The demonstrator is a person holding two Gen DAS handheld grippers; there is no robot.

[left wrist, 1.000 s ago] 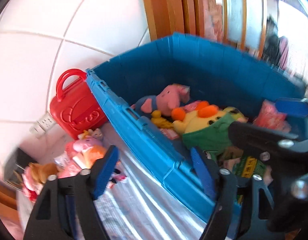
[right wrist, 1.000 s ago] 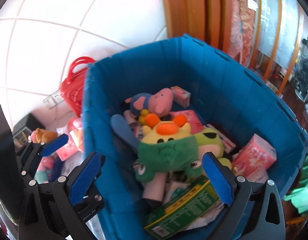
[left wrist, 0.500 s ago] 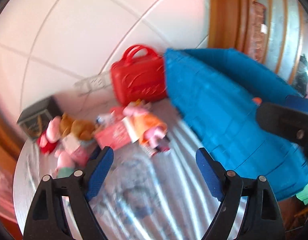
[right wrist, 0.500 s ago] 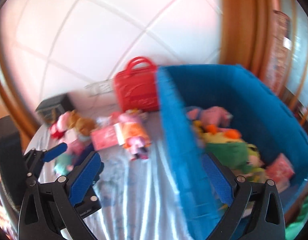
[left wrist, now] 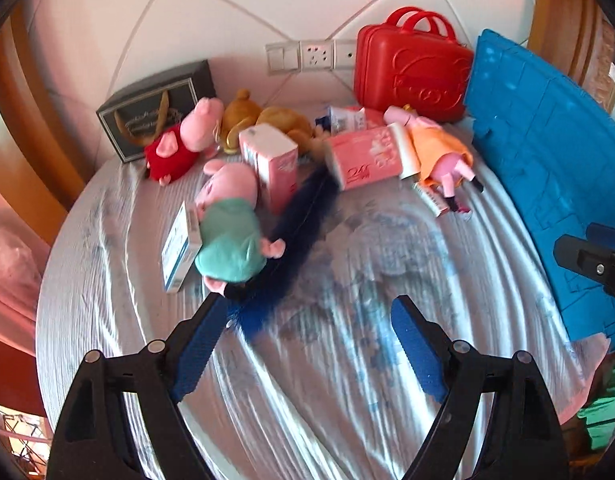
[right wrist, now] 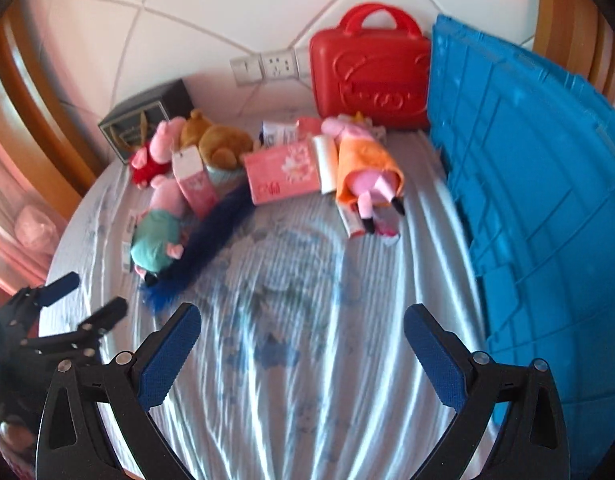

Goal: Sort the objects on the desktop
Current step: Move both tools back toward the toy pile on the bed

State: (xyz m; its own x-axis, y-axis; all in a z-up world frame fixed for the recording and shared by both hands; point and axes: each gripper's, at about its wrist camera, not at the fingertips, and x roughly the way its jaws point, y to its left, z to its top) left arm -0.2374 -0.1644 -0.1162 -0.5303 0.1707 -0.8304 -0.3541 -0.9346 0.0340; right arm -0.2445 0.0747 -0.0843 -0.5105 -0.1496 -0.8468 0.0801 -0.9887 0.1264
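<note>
Toys and boxes are lying in a loose cluster at the far side of the bench (left wrist: 347, 380), which is wearing a pale striped cloth with a faded blue print.

Left gripper (left wrist: 303, 344) is hovering over the near bare cloth, fingers (left wrist: 195, 356) standing wide apart with nothing between them. Right gripper (right wrist: 303, 356) is likewise hanging over open cloth, fingers (right wrist: 435, 364) spread wide and holding nothing. In the right wrist view the left gripper is showing at the left edge, blurred.

Blue crate (left wrist: 547, 168) is standing along the right edge of the bench, its ribbed outer wall facing the cluster; its inside is not showing. Red plastic case (left wrist: 411, 68) with two handles is standing upright at the far side, just left of the crate, against the white tiled wall beside a row of wall sockets (left wrist: 307, 56).

Pig plush in an orange dress (left wrist: 435, 148) is lying in front of the case, legs pointing near. Pink tissue pack (left wrist: 367, 160) is lying just left of it, touching. Smaller pink carton (left wrist: 271, 160) is sitting tilted further left. Pig plush in a green top (left wrist: 227, 236) is lying nearest the left gripper, resting against a white-and-blue box (left wrist: 179, 252). Dark blue furry strip (left wrist: 291, 236) is running diagonally from the tissue pack toward the left fingers. Pig plush in red (left wrist: 179, 148) and a brown bear plush (left wrist: 267, 120) are lying far left, in front of a dark gift box (left wrist: 151, 108).
</note>
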